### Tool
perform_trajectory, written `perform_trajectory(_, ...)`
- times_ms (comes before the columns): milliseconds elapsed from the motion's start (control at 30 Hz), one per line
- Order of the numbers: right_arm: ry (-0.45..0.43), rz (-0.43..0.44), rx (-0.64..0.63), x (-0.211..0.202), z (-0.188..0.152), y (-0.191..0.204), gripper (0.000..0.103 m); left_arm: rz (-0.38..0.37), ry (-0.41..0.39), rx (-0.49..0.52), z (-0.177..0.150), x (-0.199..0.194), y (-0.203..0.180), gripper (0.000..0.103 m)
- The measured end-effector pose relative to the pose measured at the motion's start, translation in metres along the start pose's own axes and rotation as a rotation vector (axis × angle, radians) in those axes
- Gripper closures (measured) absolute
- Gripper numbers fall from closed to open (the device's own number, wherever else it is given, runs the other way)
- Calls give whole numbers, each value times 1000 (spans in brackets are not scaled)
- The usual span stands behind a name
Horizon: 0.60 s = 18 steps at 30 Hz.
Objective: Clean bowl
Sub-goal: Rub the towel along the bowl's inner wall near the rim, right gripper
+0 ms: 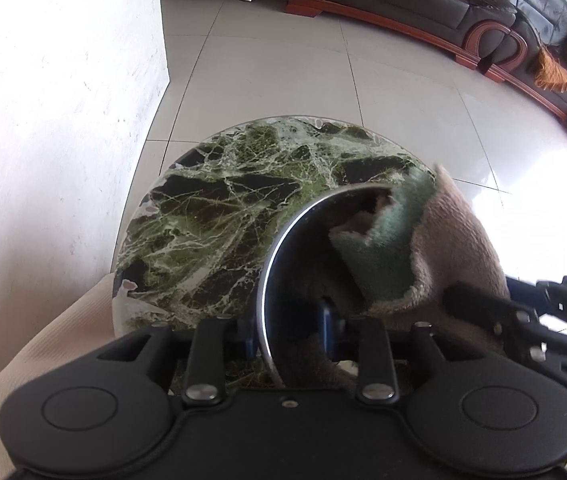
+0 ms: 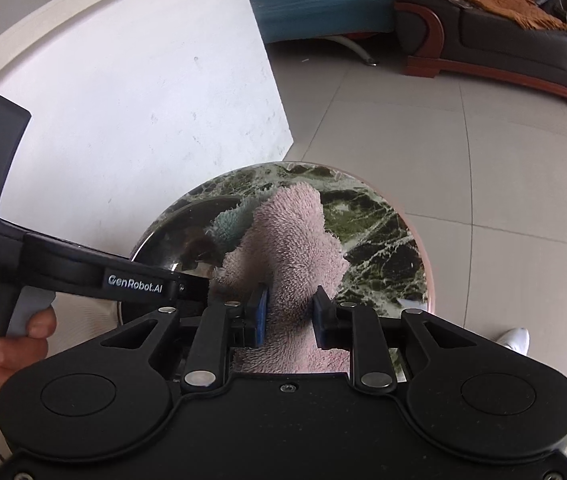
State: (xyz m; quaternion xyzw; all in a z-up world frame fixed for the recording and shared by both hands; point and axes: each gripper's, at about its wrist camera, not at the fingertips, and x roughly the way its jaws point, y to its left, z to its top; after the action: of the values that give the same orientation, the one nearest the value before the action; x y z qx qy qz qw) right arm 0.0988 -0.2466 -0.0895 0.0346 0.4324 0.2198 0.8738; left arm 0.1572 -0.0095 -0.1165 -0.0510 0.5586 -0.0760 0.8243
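Observation:
A shiny steel bowl sits on a small round green marble table. My left gripper is shut on the bowl's near rim, one finger outside and one inside. A pink and green towel hangs into the bowl from the right. In the right wrist view my right gripper is shut on the towel, whose tip lies over the bowl. The left gripper's body crosses from the left.
A white wall stands left of the table. Tiled floor spreads beyond, with dark leather sofas at the back. A beige cushion lies under the table's near left edge. A white shoe shows at right.

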Motion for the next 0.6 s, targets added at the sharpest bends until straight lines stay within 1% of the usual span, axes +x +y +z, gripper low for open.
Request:
perform_trajectory(167, -2, 4, -47, 18, 25, 2, 81, -1, -1, -14, -1, 0, 1, 75)
perform_trajectory(267, -7, 11, -42, 26, 29, 3, 81, -5, 2, -28, -1, -1, 2, 75)
perform_trajectory(400, -9, 7, -32, 23, 21, 1, 81, -11, 4, -41, 0, -1, 2, 74)
perform_trajectory(600, 6, 7, -17, 2, 0, 0, 81, -19, 7, -43, 1, 0, 2, 74)
